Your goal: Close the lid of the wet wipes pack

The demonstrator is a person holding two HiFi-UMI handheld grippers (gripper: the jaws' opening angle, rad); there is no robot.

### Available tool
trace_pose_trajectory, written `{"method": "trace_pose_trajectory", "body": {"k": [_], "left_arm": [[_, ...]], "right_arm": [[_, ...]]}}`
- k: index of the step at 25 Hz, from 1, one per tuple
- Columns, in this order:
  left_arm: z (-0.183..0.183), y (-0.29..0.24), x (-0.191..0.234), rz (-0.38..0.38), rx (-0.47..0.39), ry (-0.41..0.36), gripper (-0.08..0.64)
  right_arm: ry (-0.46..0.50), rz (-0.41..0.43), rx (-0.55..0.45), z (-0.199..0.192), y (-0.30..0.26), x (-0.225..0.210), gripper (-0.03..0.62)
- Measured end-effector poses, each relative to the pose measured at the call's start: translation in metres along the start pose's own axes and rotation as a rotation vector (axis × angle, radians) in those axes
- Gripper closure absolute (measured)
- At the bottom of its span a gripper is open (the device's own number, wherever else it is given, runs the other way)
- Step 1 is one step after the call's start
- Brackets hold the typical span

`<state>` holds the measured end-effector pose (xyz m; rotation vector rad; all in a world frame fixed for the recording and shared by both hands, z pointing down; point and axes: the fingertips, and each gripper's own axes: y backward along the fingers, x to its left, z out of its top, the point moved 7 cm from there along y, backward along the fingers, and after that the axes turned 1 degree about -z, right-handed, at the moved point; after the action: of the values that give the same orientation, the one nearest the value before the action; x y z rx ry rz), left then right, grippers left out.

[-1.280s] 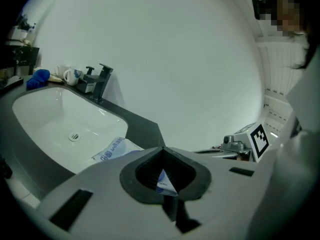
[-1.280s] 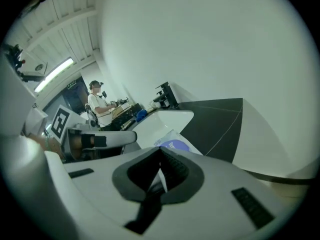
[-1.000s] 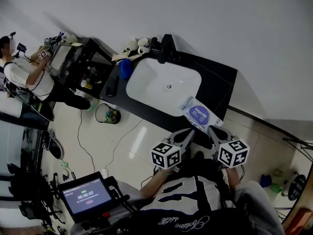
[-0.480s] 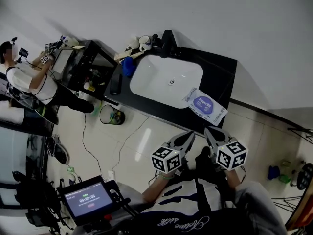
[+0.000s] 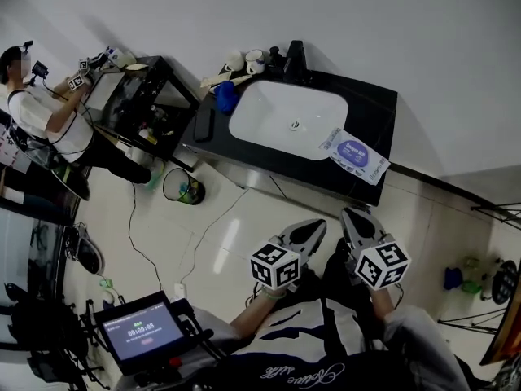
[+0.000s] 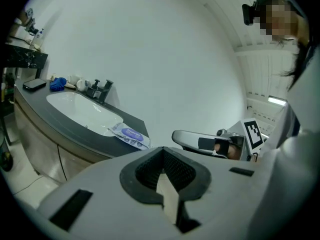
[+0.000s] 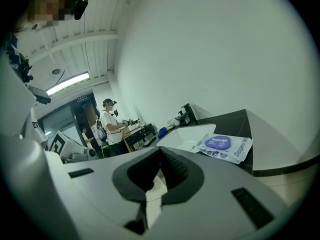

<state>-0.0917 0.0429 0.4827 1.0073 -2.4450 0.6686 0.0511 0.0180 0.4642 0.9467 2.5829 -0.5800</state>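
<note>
The wet wipes pack (image 5: 355,155) lies flat on the black counter (image 5: 374,108), right of the sink; it is white with a purple oval lid on top that looks flat. It also shows in the left gripper view as the pack (image 6: 131,134) and in the right gripper view as the pack (image 7: 223,145). My left gripper (image 5: 313,228) and right gripper (image 5: 356,218) hang over the floor, well short of the counter and apart from the pack. Both are shut with nothing in them, as seen at the left gripper (image 6: 164,161) and the right gripper (image 7: 159,169).
A white sink basin (image 5: 289,120) with a dark faucet (image 5: 295,55) fills the counter's middle; a blue cloth (image 5: 225,96) and cups sit at its left end. A waste bin (image 5: 181,187) and a cable lie on the floor. Another person (image 5: 41,112) stands far left.
The counter and pack have drawn farther away in the head view. Both grippers have pulled back toward my body and stay shut.
</note>
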Motion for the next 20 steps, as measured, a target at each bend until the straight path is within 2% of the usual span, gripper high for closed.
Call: {"method": "trace_pose_trajectory", "body": {"k": [4,9,20], "left_arm": [[-0.025,0.026,0.012,-0.009,0.016,-0.004,0.560],[-0.046,0.040,0.013,-0.033,0.025,0.003,0.560],[-0.044,0.034,-0.002,-0.083,0.011,0.003,0.560]], "right_arm": [[-0.011,-0.006,-0.029,-0.030,0.001,0.028,0.594],[0.002,-0.033,-0.004,-0.060,0.014,0.048,0.594],[-0.009,-0.128,-0.040,-0.056,0.040,0.043,0.594]]}}
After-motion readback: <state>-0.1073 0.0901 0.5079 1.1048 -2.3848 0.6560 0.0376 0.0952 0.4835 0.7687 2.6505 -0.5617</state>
